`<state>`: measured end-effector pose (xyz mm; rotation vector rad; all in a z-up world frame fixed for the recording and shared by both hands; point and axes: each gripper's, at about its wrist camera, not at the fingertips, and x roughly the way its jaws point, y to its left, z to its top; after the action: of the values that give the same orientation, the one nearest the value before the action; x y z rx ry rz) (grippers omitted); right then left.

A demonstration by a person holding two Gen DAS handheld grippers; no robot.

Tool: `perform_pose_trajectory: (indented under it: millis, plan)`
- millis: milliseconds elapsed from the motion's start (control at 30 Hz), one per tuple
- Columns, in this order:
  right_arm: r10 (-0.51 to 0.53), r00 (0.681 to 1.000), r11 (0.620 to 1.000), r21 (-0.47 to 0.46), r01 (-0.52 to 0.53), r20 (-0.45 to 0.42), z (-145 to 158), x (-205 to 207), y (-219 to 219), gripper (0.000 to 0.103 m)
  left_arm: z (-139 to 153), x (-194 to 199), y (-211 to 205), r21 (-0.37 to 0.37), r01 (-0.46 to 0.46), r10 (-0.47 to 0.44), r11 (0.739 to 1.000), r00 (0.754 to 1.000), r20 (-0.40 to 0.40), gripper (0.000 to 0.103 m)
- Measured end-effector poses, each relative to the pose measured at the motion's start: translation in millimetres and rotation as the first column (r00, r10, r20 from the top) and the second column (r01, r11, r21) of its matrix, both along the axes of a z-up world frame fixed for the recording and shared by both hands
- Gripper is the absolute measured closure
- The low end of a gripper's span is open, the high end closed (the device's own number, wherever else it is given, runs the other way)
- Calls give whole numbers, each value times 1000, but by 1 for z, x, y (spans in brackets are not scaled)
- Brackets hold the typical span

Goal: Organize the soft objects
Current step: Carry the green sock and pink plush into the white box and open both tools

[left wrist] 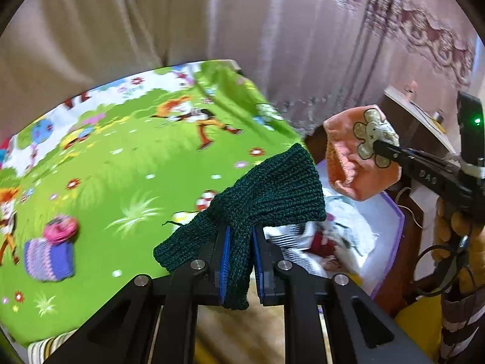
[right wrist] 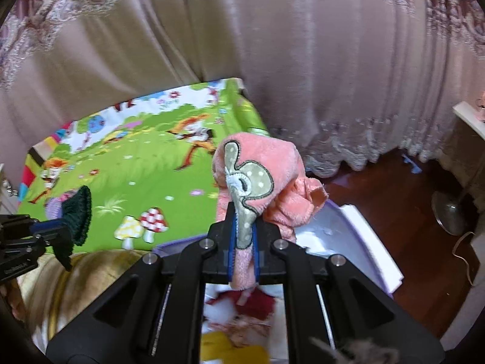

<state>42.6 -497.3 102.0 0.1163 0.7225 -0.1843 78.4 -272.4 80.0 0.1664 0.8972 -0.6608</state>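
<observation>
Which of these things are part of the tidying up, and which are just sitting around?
Part of the tidying:
- green knitted piece, held by left gripper
- pink fleece piece, held by right gripper
- purple knitted piece on the play mat
- storage box

Just sitting around:
- curtain
- fan base

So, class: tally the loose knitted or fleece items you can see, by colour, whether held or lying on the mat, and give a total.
Dark green knit, held in the left gripper: 1
Pink fleece with flower patch, held in the right gripper: 1
Purple striped knit, on the mat: 1
Pink knit, on the mat: 1
Total: 4
</observation>
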Motion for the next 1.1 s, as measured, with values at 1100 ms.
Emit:
perform_pose_trajectory:
  millis: [1100]
  plan:
    - [-173, 984, 984, -59, 171, -33, -10, -39, -58, 51, -34, -28, -90, -66, 178, -187, 982, 964, -190, 55]
